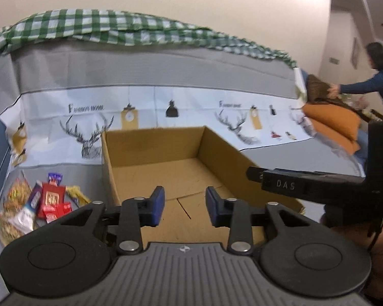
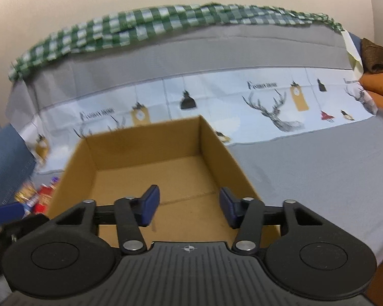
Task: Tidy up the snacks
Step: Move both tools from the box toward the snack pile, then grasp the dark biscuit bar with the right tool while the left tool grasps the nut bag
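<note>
Snack pile [image 1: 35,204] lies on grey cover, just left of cardboard box [image 1: 150,150] — box holds nothing; left tool [image 1: 183,207] spread, hovering over box; right tool [image 2: 189,207] likewise spread above it

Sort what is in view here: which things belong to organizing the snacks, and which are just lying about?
Belongs to the job:
snack pile
cardboard box, nothing inside it
left gripper, open
right gripper, open

Just lying about:
green checked cloth
deer-print cover
orange cushion
</note>
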`<move>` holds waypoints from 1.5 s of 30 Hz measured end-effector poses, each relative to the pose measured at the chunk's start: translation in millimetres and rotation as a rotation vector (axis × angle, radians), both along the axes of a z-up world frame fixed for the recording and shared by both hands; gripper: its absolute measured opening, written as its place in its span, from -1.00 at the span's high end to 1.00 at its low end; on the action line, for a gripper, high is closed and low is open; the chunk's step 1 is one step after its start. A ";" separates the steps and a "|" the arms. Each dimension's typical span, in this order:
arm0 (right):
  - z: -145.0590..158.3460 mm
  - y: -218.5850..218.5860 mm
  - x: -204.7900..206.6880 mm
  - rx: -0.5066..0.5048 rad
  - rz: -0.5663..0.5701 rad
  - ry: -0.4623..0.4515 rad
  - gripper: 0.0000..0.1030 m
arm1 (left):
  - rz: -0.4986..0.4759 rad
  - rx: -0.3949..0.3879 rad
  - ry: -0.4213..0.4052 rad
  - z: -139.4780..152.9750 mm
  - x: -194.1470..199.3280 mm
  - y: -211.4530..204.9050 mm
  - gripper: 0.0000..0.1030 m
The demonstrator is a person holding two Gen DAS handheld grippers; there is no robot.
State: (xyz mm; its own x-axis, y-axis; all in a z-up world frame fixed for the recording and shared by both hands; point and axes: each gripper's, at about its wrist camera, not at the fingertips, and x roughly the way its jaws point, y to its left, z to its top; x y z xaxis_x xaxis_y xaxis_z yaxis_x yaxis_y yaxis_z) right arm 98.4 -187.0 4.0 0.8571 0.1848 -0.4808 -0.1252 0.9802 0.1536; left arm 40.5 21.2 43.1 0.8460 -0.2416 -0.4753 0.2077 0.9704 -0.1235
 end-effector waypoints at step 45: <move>-95.0 269.9 -37.6 -0.314 0.425 0.205 -0.68 | 0.635 -0.192 0.411 -87.0 61.1 248.1 -0.46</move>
